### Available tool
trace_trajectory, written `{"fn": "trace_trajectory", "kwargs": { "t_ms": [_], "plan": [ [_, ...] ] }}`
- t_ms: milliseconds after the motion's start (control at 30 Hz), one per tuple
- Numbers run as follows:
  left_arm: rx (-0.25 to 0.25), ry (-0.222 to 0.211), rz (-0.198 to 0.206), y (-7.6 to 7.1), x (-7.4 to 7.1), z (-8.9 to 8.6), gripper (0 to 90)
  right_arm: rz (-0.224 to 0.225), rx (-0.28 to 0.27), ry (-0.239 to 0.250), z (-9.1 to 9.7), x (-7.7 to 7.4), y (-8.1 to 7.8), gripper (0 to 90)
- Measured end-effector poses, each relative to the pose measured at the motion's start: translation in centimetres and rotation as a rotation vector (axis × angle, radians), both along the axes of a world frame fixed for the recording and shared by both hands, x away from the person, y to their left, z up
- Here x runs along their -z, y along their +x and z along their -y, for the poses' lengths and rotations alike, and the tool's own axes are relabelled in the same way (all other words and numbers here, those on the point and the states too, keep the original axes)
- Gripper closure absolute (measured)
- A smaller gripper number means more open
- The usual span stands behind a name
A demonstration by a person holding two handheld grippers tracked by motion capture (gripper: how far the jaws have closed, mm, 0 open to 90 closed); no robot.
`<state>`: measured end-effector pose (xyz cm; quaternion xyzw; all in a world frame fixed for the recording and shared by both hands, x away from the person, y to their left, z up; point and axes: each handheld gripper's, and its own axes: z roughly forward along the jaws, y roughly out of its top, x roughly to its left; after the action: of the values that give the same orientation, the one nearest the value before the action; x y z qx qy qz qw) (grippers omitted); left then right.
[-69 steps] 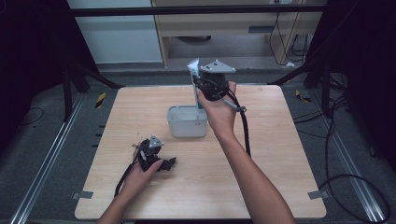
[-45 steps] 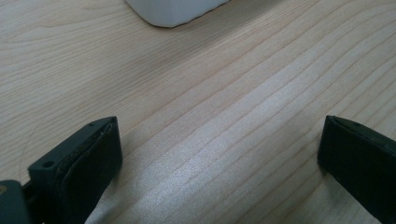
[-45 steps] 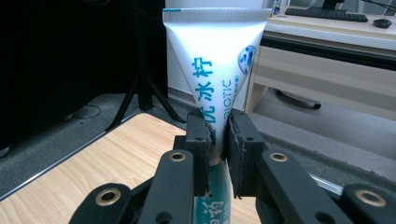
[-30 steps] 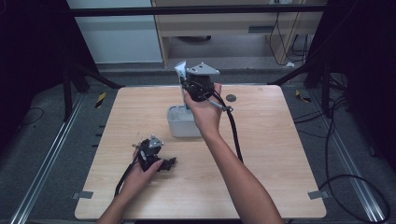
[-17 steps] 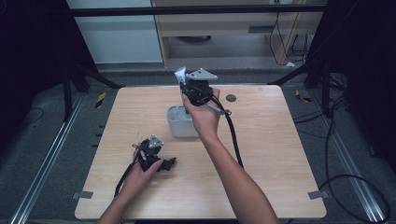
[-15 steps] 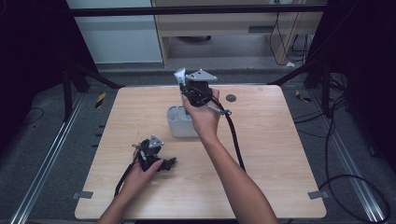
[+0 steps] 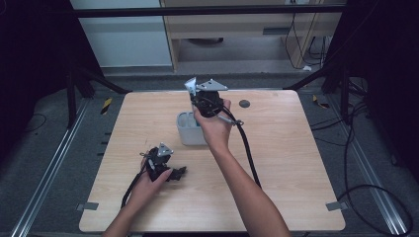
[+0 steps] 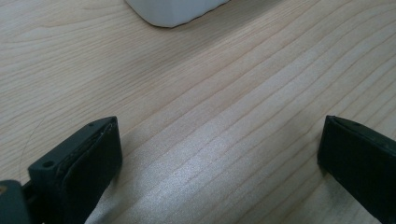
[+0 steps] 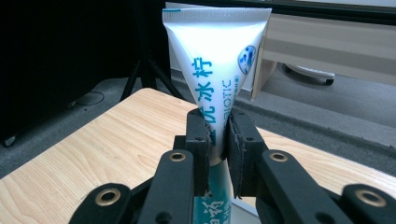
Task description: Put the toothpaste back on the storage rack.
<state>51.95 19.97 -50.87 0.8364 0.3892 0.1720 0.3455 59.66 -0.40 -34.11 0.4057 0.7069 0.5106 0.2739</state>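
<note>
- Toothpaste tube (image 9: 217, 65), white with blue lettering, stands upright, crimped end up, pinched at its narrow middle by the right gripper (image 9: 218, 140) above the white container (image 7: 190, 129) near the table's (image 7: 296, 148) far edge
- Left gripper (image 7: 160, 160) rests low on the wood nearer the person, jaws wide apart, nothing between them

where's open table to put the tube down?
Bare wood right of the right claw and its cable, out to the table edge; also the far-left corner beyond the white container. Crowded: centre, at the container, and near-left around the left claw.
</note>
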Motion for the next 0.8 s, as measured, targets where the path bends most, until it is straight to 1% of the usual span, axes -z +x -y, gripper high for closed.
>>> {"fn": "trace_trajectory", "kwargs": {
  "t_ms": [233,400,800],
  "plan": [
    [-0.001,-0.001,0.001,0.0,0.0,0.0,0.0,-0.018,0.003,0.001,0.0,1.0,0.1,79.7],
    [-0.001,-0.002,0.0,0.0,0.0,0.0,0.0,-0.03,0.006,-0.009,0.0,1.6,0.2,79.7],
    [0.0,0.0,0.0,0.0,0.0,0.0,0.0,-0.047,0.0,-0.035,-1.0,2.8,0.5,79.6]
  ]
}}
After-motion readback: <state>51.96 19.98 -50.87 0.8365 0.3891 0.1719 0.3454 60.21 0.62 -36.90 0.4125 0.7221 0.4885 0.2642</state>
